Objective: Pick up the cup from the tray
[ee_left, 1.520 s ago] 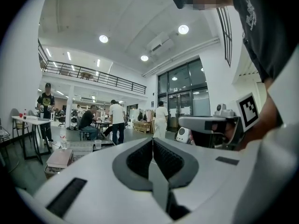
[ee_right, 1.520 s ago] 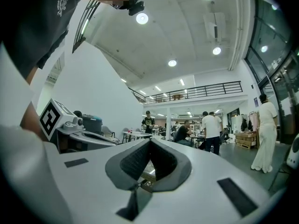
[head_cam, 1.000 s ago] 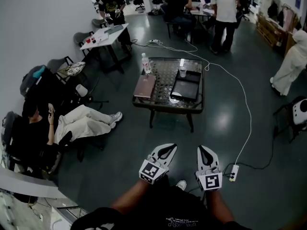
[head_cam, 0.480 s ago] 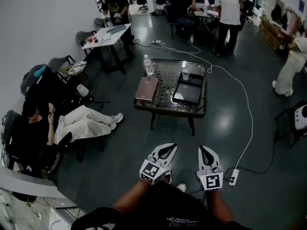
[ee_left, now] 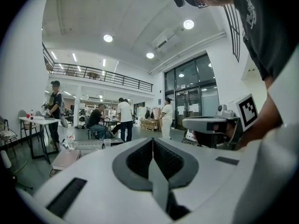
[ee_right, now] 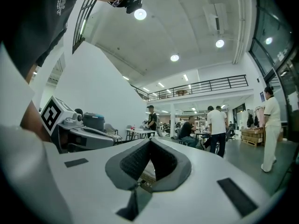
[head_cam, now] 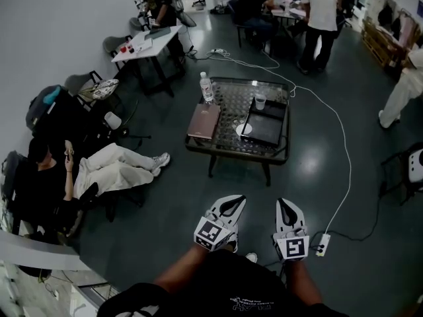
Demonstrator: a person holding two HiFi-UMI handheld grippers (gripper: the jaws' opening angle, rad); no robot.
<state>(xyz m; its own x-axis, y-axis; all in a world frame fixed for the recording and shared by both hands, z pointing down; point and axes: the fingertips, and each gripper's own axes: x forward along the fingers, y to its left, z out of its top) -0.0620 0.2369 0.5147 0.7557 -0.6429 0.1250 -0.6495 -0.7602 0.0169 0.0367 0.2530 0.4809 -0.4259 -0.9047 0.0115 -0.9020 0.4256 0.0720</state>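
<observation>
Floor: dark, with an open stretch between the wearer and the table (head_cam: 231, 104), which sits well off at far centre. Seated person (head_cam: 99, 170) to its left, legs stretched toward the table's near-left leg. White cable (head_cam: 338, 157) runs from a power strip (head_cam: 322, 243) just right of the right gripper, past the table's right side, on to the far end.

Table: glass top. Black tray (head_cam: 268, 127) on the right half. Book (head_cam: 202, 119) on the left half, bottle (head_cam: 206, 88) at the far-left corner. White plate (head_cam: 242, 130) at the tray's near-left edge; in the tray or beside it, cannot tell.

Left gripper (head_cam: 236, 200) and right gripper (head_cam: 283, 203): low and near, side by side, pointing at the table. Jaws together on each, nothing between them.

Cup (head_cam: 260, 102): clear, upright, at the far-left end of the tray. Not yet within reach.

Risks, as judged:
- The cable lies beside the approach path, so a foot could snag it and jolt the table.
- The jaws must part before arrival, or closed tips will shove the cup over; it looks light.
- The reach goes over the plate and tray rim, and a low approach would clip them
</observation>
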